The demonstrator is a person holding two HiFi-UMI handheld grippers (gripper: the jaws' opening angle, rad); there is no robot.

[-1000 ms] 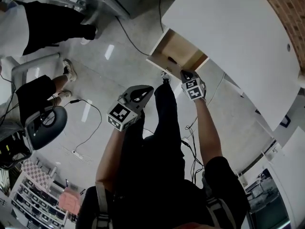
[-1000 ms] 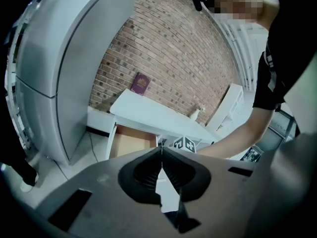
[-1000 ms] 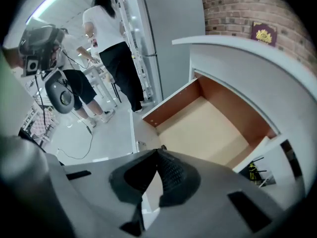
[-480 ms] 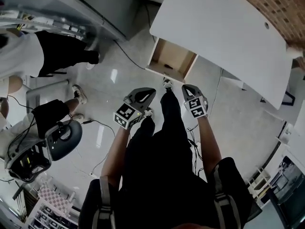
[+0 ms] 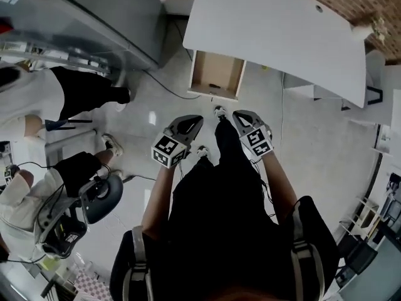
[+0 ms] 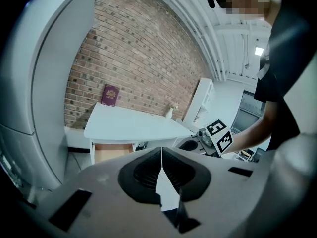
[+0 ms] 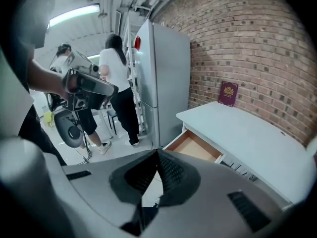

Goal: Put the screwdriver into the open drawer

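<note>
1. Both grippers are tucked in near the person's torso, the L gripper [image 5: 192, 120] at 9 o'clock of the R gripper [image 5: 240, 114]. A sec ago the R one was right at the drawer front. Since then both have pulled back and up.
2. L fingers: pressed together tip to tip, nothing betw. them in the left gripper view [image 6: 161, 150]. R fingers: likewise closed and empty in the right gripper view [image 7: 157, 153].
3. The drawer [image 5: 217, 69] stands open under the white desk [image 5: 276, 30], at 12 o'clock from the grippers and well apart from both. It looks smaller in the head view than a sec ago, so prob. the person is straightening up.
4. Screwdriver: neither gripper has it. A small dark thing [image 5: 214, 85] lies on the drawer floor near the front wall, at the drawer's 6 o'clock. It's too small to tell for sure, but it's prob. the screwdriver.
5. Meaning for the task: the drop-off looks done, and this is the retreat. The drawer isn't shut, but the task doesn't ask for that.
</note>
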